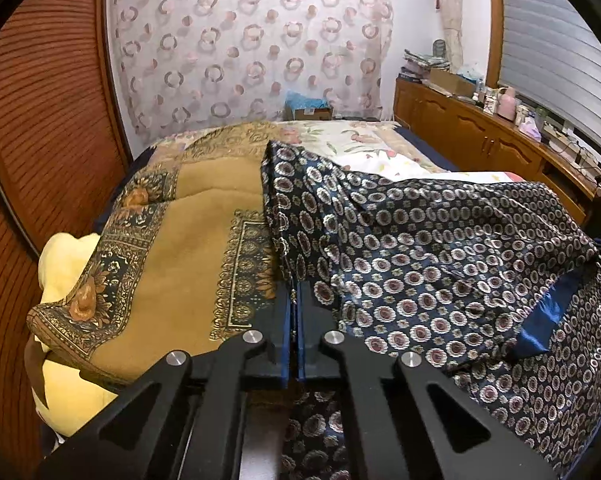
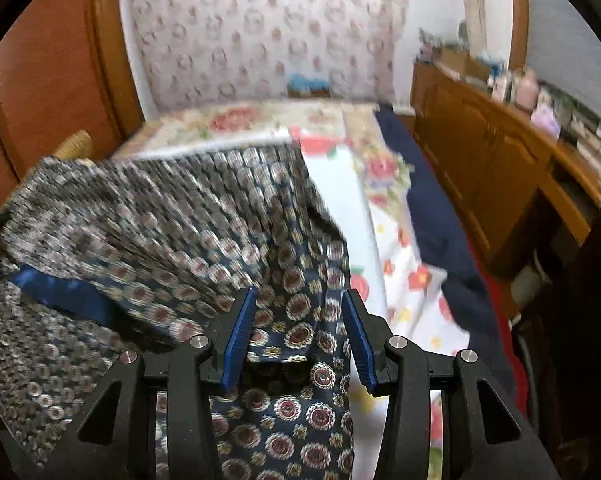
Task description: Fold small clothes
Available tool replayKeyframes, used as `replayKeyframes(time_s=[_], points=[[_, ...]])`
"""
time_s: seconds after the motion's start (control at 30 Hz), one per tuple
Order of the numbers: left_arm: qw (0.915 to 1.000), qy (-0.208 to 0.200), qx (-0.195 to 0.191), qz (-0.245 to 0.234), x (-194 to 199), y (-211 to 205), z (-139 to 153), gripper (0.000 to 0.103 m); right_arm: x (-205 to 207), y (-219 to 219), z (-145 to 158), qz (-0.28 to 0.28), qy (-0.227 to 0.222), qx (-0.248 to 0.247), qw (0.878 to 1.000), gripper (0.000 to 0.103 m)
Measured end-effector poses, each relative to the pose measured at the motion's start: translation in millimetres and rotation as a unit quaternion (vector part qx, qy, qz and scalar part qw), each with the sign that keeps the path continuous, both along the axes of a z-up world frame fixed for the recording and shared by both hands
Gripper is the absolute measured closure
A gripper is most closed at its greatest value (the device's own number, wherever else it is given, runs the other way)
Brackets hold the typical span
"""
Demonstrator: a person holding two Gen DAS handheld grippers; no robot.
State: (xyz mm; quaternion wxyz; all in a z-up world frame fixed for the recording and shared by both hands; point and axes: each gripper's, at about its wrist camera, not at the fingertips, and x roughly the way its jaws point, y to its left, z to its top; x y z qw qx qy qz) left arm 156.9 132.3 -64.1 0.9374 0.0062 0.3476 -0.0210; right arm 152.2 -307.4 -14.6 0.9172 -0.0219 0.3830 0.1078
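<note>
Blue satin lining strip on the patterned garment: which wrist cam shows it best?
Left wrist view. The blue satin lining is sharp there, peeking from under a folded layer of the patterned garment. The right wrist view shows it too, but motion-blurred and near the frame edge.

Garment (image 1: 440, 248) lies on bed (image 1: 380, 148), right of blanket (image 1: 188, 248). Pillow (image 1: 66, 256) under blanket's left edge. Box (image 1: 308, 111) behind bed, before curtain (image 1: 244, 48). Cabinet (image 1: 480, 136) along bed's right.
</note>
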Motion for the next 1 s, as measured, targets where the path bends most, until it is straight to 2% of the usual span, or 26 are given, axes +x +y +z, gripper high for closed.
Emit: replayKeyframes(time_s=[0.03, 0.07, 0.1, 0.13, 0.17, 0.37, 0.5, 0.67, 0.77, 0.9, 1.0], points=[[1.0000, -0.004, 0.000, -0.002, -2.9, -1.3, 2.3, 0.101, 1.7, 1.8, -3.5, 0.006, 0.006, 0.000, 1.000, 0.057], [1.0000, -0.008, -0.001, -0.004, -5.0, -2.8, 4.2, 0.101, 1.4, 4.0, -5.3, 0.013, 0.009, 0.000, 1.000, 0.065], [0.9999, -0.013, -0.002, -0.007, -8.1, -4.8, 7.1, 0.101, 2.1, 6.5, -6.4, 0.020, 0.009, -0.003, 1.000, 0.069], [0.9998, -0.018, -0.004, -0.010, -11.5, -6.0, 10.2, 0.101, 0.5, 9.3, -6.2, 0.028, 0.009, -0.007, 1.000, 0.081], [0.9996, -0.023, -0.009, -0.012, -15.5, -6.7, 13.7, 0.101, -0.4, 11.7, -4.6, 0.037, 0.006, -0.009, 0.999, 0.098], [0.9983, -0.043, -0.034, -0.022, -38.1, -3.4, 38.5, 0.101, -24.5, 3.5, 28.4, 0.066, -0.042, 0.036, 0.996, 0.102], [0.9973, -0.049, -0.048, -0.025, -55.5, 2.7, 48.4, 0.101, -50.9, -22.2, 46.9, 0.062, -0.063, 0.079, 0.993, 0.102], [0.9967, -0.043, -0.066, -0.022, -75.6, 16.0, 49.9, 0.102, -81.0, -55.4, 61.4, 0.053, -0.076, 0.108, 0.990, 0.102], [0.9971, -0.027, -0.069, -0.017, -84.5, 19.1, 43.4, 0.101, -100.6, -69.6, 57.7, 0.049, -0.066, 0.093, 0.992, 0.102], [0.9973, 0.002, -0.073, -0.009, -102.8, 23.4, 17.6, 0.101, -116.3, -72.5, 32.2, 0.040, -0.034, 0.073, 0.996, 0.102], [0.9971, 0.016, -0.074, -0.004, -110.9, 22.4, 3.1, 0.101, -122.7, -77.5, 15.6, 0.031, -0.010, 0.077, 0.997, 0.102]])
